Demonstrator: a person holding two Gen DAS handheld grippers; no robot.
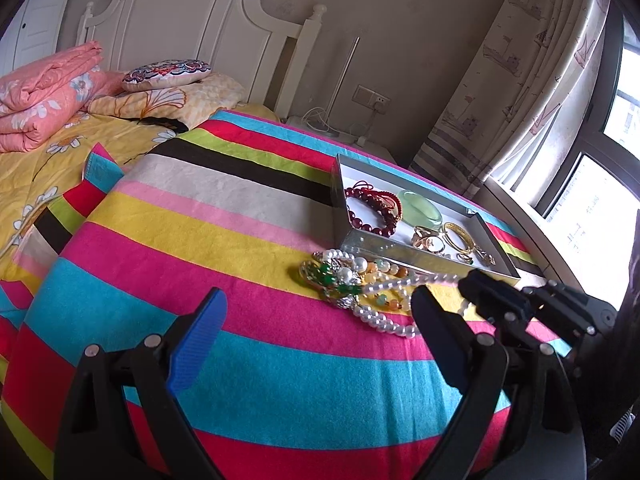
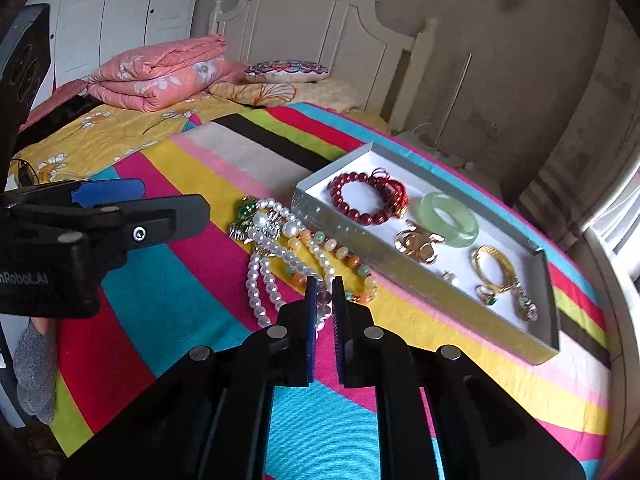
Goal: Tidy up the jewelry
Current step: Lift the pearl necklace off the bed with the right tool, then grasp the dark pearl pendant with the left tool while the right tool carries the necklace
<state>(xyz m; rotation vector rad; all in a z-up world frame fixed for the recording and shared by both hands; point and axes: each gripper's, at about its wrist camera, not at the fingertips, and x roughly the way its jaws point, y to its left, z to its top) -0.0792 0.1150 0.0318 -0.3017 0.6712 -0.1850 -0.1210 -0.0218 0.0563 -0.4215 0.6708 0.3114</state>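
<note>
A silver tray (image 2: 340,224) (image 1: 400,250) on the striped cloth holds a red bead bracelet (image 2: 362,196), a green jade bangle (image 2: 450,218), gold rings and a gold bangle (image 2: 494,266). Beside its near edge lies a heap: a pearl necklace (image 2: 266,264) (image 1: 384,320), an orange and green bead strand (image 2: 340,254) and a green brooch (image 2: 248,210). My left gripper (image 1: 320,308) is open, just short of the heap. My right gripper (image 2: 324,292) is nearly closed at the heap's near end; a clear bead shows in the narrow gap, and I cannot tell if it is held.
The striped cloth (image 1: 200,240) covers a round surface next to a bed with a folded pink quilt (image 2: 160,72) and a cushion (image 2: 286,70). A curtain and window (image 1: 580,160) are at the right. The left gripper's body (image 2: 80,232) shows at the left of the right wrist view.
</note>
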